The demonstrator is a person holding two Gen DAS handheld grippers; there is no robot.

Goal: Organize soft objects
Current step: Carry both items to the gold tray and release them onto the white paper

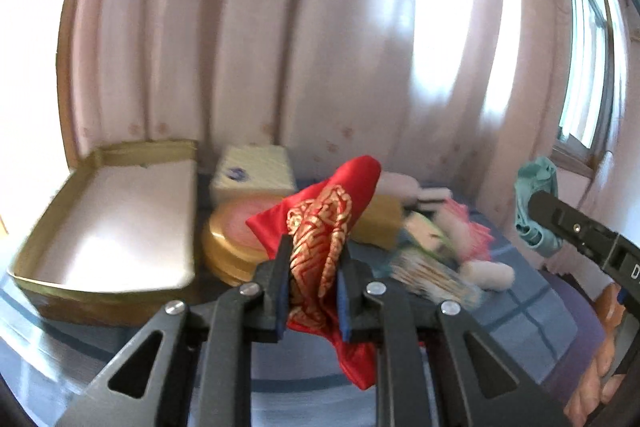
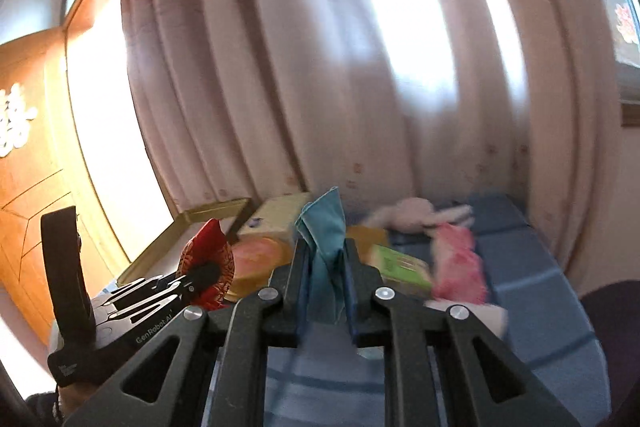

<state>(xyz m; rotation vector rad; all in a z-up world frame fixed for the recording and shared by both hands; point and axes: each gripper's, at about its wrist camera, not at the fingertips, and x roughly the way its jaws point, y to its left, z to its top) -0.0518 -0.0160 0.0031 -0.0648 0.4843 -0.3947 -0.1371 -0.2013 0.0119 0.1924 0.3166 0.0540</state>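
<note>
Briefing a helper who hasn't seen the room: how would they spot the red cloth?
Before the pink curtain, right of the open gold box, the left gripper is shut on the red cloth. Gold woven patterning marks it; the other held cloth is plain teal.

Pale pink pleated curtain [image 1: 320, 47] hangs behind the blue-checked surface [image 2: 532, 267]. Window frame [image 1: 592, 39] stands at right. Wooden panelled door [image 2: 28, 163] stands at left.

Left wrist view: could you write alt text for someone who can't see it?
The left gripper is shut on a red and gold cloth, held above a blue surface. An open gold box sits left; the right gripper holds a teal cloth at right.
</note>
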